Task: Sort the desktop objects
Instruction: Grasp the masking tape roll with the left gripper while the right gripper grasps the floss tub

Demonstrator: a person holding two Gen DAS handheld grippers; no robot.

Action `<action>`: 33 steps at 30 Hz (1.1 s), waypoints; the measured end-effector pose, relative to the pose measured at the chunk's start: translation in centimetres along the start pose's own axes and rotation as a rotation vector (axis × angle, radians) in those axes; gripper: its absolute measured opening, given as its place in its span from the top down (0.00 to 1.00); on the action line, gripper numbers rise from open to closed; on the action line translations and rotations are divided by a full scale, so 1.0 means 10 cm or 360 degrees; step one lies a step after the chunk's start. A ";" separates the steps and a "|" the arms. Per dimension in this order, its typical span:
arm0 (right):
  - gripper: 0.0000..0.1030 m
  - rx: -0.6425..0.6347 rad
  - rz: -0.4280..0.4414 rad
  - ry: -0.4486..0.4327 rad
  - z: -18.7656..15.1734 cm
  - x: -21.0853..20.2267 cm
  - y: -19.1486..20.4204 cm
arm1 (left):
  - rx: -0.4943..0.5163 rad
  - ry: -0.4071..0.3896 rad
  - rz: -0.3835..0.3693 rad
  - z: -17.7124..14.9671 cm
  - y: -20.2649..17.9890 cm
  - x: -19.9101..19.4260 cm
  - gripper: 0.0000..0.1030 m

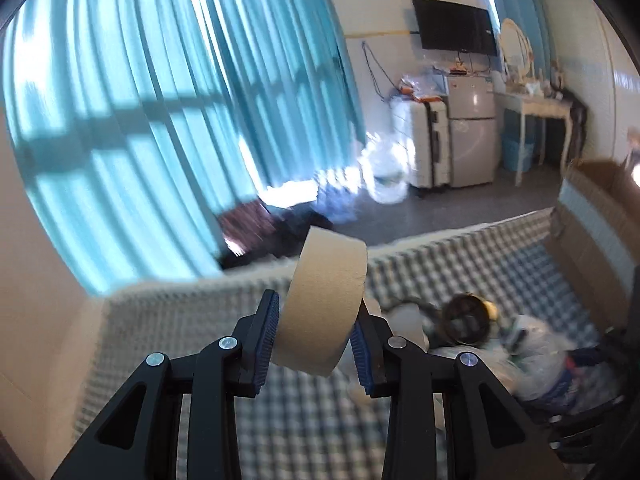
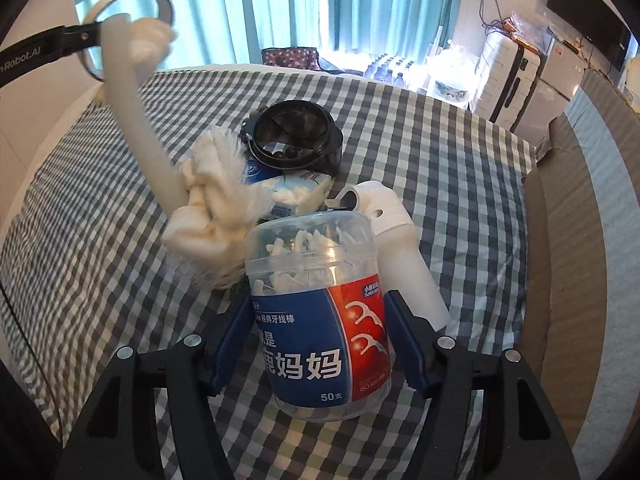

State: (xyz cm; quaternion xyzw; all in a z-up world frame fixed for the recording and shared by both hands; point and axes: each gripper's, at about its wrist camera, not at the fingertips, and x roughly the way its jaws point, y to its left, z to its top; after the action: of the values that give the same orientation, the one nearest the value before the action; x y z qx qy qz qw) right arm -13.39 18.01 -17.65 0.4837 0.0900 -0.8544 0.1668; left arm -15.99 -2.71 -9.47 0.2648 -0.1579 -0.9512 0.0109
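A roll of tape point(image 1: 326, 306) is hanging in the air above the checked cloth point(image 1: 460, 256), pinched across its flat sides by the left gripper point(image 1: 314, 344), whose blue pads point(image 1: 264, 344) are pressing on both faces. Seen from the right wrist, the same roll point(image 2: 128, 20) is showing up high at the far left, ring-on, clear of the bed. Nearer the middle, a clear floss-pick jar point(image 2: 320, 312) with a blue and red label is lying on the cloth point(image 2: 440, 140) between the right gripper's point(image 2: 316, 344) fingers point(image 2: 230, 340); the jaws are sitting close along the jar's sides, part-way closed (whether the pads are actually pressing on it cannot be told). Just beside the jar to the right, a white bottle point(image 2: 400, 240) is lying on its side. Behind the jar, a white tube point(image 2: 136, 112) with white cloth point(image 2: 212, 200) knotted round it is rising up-left, a wipes pack point(image 2: 296, 192) is resting against it, and a round dark container point(image 2: 298, 136) is sitting beyond. A cardboard box point(image 2: 560, 240) is standing along the right edge, teal curtains point(image 1: 140, 100) behind.
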 end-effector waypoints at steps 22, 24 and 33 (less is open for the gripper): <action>0.38 0.0074 -0.0002 -0.0209 0.16 -0.43 -0.02 | -0.0356 -0.0016 -0.0240 0.22 0.24 -0.24 0.79; 0.38 0.0087 -0.0011 -0.0263 0.21 -0.56 -0.03 | -0.0364 -0.0013 -0.0239 0.22 0.23 -0.26 0.79; 0.38 0.0149 -0.0030 -0.0432 0.23 -1.00 -0.03 | -0.0383 0.0007 -0.0262 0.27 0.07 -0.41 0.79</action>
State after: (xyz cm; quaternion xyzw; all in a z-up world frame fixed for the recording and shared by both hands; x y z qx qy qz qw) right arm -10.60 19.54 -7.91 0.3702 0.0312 -0.9168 0.1467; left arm -13.87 -2.19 -5.01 0.2757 -0.0206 -0.9604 -0.0353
